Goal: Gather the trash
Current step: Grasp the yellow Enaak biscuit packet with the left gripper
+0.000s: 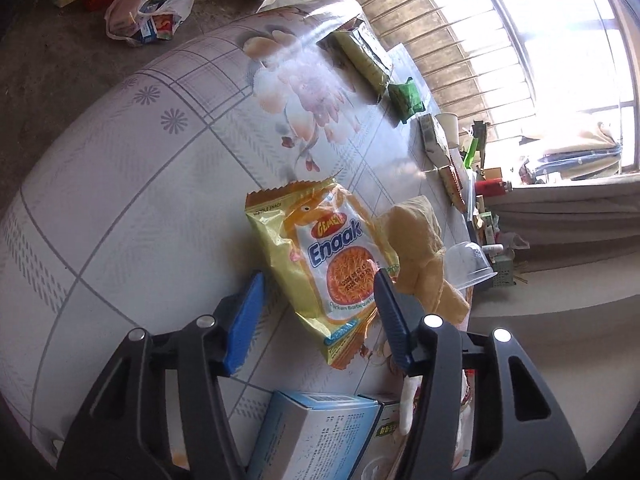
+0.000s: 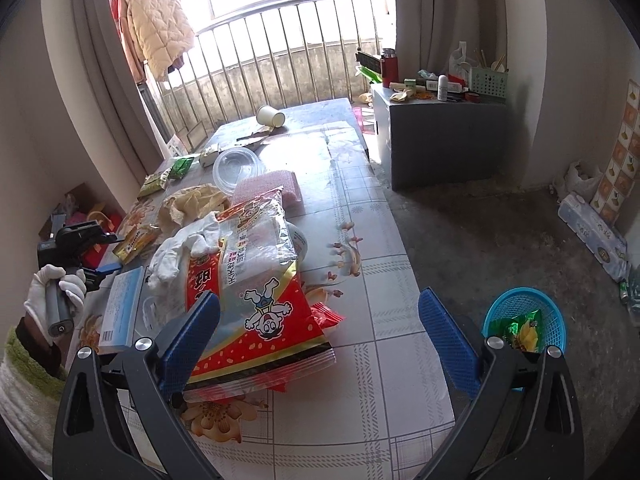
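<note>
The left tool (image 1: 318, 276) gapes wide around the Enaak snack packet (image 1: 324, 268), lying flat mid-tabletop (image 1: 132, 184). The right tool (image 2: 320, 304), also wide, hovers over the red wrapper (image 2: 256, 308). Closing too high, either may slide off the slick foil.

Yellow Enaak noodle wrapper (image 1: 320, 268) lay flat near the table's edge; large red snack bag (image 2: 256, 292) lay crumpled mid-table; green wrapper (image 2: 522, 332) sat in blue basket (image 2: 554, 312).

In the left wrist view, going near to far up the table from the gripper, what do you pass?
Blue-white box → Enaak snack packet → long olive-green packet → plastic bag of litter on the floor.
</note>
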Motion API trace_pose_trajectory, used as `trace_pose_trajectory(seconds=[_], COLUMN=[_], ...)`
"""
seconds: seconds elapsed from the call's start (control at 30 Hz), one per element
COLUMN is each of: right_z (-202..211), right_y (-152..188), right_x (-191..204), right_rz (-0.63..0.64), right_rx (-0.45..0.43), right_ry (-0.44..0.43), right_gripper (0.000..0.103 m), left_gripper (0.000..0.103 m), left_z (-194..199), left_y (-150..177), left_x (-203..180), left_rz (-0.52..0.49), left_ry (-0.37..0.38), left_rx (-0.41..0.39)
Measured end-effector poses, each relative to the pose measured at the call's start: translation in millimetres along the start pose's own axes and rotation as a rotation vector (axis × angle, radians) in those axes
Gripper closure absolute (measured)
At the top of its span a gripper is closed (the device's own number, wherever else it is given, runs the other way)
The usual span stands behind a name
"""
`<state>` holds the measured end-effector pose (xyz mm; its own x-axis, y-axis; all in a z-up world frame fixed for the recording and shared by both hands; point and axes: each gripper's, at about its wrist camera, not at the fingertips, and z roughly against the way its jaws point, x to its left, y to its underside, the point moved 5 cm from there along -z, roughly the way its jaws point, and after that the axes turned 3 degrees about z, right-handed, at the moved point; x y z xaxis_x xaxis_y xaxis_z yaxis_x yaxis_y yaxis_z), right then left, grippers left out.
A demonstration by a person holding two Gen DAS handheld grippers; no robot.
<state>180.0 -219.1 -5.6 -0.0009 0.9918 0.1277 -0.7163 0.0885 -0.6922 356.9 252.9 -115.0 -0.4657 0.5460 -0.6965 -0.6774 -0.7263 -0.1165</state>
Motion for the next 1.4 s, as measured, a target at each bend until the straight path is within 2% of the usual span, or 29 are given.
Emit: trace_pose_trajectory(seconds=[0.07,0.13,0.33,0.47,0.6,0.77,0.87,1.07,1.13,1.3,1.4], right_z=[-4,-6,-9,-10,-11,-14,-15,-19,-18,-16,-15], right_y=[-1,-2,-4,-6,-8,-10,-12,-9,-9,-8,-8], right_x=[1,2,1,-3,-5,-2,4,16,19,24,25], right_rz=[-0.002,-0.002,0.005,-0.003,-0.012,-0.009,-0.002,0.025,0.033,0.041,0.043], right_rx=[0.005,0.008,0.012,0.015,0.015,0.019,0.017,0.028,0.029,0.026,0.026], right_ry=[-0.002,-0.003,0.002,0.007,0.005,0.004,-0.008,-0.024,-0.027,-0.03,-0.032], right_gripper=[0.007,0.007,0.007,0.007,0.007,0.007,0.007,0.007,0.007,0.007,0.007], left_gripper=[0.059,0.072,0.097,0.1,0.103,0.103,0.103,0.1,0.087,0.072,0.058], left_z=[-6,-10,-12,-5,15,44,56,73,77,93,97], left_y=[-2,-2,-3,0,6,18,28,48,52,48,38], left_x=[-2,-2,9,13,7,-4,-2,21,27,28,20], left_rz=[-0.001,-0.001,0.015,0.005,-0.071,-0.19,-0.204,-0.217,-0.246,-0.356,-0.41], left_ry=[-0.004,-0.016,-0.03,-0.012,-0.004,0.017,0.042,0.011,-0.022,-0.117,-0.149], left_rx=[0.001,0.0,-0.026,-0.051,-0.102,-0.139,-0.12,-0.109,-0.099,-0.149,-0.177])
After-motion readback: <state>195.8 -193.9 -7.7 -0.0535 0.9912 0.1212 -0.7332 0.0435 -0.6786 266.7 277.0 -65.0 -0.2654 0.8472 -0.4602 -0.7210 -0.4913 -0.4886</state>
